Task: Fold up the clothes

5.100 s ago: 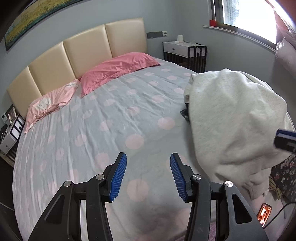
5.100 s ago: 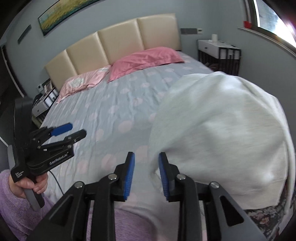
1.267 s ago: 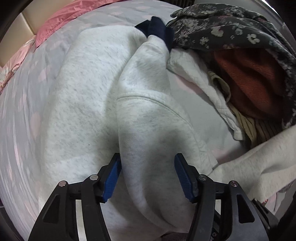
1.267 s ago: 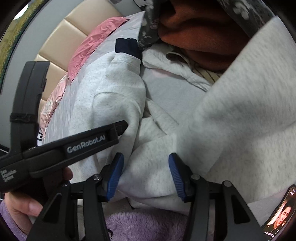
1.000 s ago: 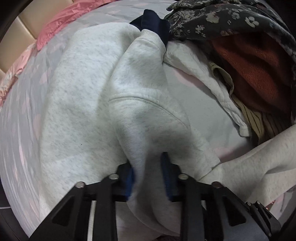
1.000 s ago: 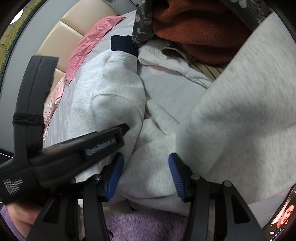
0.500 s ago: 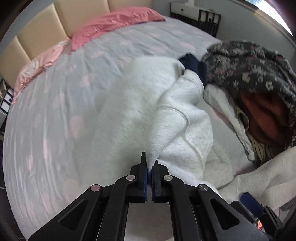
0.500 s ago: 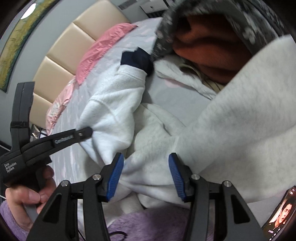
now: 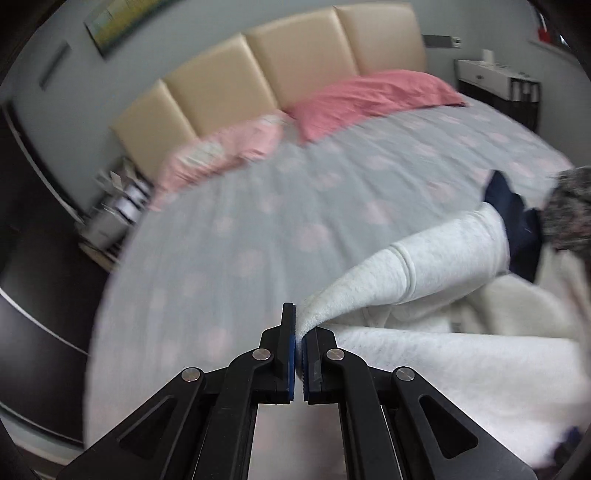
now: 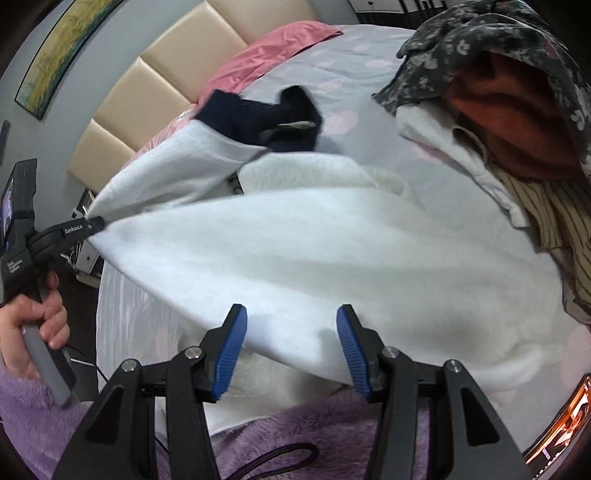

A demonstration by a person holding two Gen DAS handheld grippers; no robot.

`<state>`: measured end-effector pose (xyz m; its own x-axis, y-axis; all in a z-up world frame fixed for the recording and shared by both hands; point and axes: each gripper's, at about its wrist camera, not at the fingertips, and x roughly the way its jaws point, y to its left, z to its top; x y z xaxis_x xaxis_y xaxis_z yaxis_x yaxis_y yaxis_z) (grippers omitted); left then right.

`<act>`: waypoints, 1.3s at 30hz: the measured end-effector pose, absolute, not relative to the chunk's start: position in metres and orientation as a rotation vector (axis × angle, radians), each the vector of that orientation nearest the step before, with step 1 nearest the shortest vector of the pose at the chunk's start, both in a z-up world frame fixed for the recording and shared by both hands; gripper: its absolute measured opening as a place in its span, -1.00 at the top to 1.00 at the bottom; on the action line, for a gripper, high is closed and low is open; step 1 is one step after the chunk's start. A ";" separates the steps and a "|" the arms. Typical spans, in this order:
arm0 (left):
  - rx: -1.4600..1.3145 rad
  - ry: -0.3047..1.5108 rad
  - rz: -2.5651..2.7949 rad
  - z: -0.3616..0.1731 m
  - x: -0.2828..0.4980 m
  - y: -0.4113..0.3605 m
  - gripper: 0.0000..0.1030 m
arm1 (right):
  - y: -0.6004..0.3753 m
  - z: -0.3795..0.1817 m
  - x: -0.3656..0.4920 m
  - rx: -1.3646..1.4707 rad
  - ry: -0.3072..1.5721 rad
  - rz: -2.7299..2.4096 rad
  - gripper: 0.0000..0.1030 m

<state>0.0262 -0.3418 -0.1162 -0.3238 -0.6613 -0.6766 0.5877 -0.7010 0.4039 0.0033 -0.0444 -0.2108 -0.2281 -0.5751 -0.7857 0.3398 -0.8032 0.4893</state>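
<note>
Left tool [image 9: 298, 345] was clamped tight on a pinched fold of the light grey sweatshirt [image 9: 424, 332], blue pads nearly touching with fabric between them. In the right wrist view the same left tool [image 10: 94, 223] showed at far left, held by a hand [image 10: 35, 321] in a fuzzy purple sleeve [image 10: 33, 424], pulling the sweatshirt [image 10: 314, 258] taut and lifted off the bed [image 9: 277, 206]. Right tool [image 10: 291, 347] stood wide open, jaws apart, hovering over the sweatshirt's lower edge, gripping nothing. The sweatshirt stretched across the right side of the bed, its sleeve ending in a navy cuff [image 10: 258, 118] toward the headboard [image 9: 277, 77]. Beside it at the right lay a clothes pile: dark floral garment [image 10: 498, 33], orange fleece [image 10: 509, 122], striped tan piece [image 10: 546, 214]. Bedsheet was grey with pink dots; two pink pillows [image 9: 369, 96] at the headboard. Left wrist view was motion-blurred. Phone screen [image 10: 561, 421] at the lower right corner.
</note>
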 end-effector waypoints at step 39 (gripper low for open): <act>1.318 0.203 -1.743 -0.265 0.111 -0.566 0.94 | -0.290 -0.239 -0.117 1.370 0.529 -1.911 0.06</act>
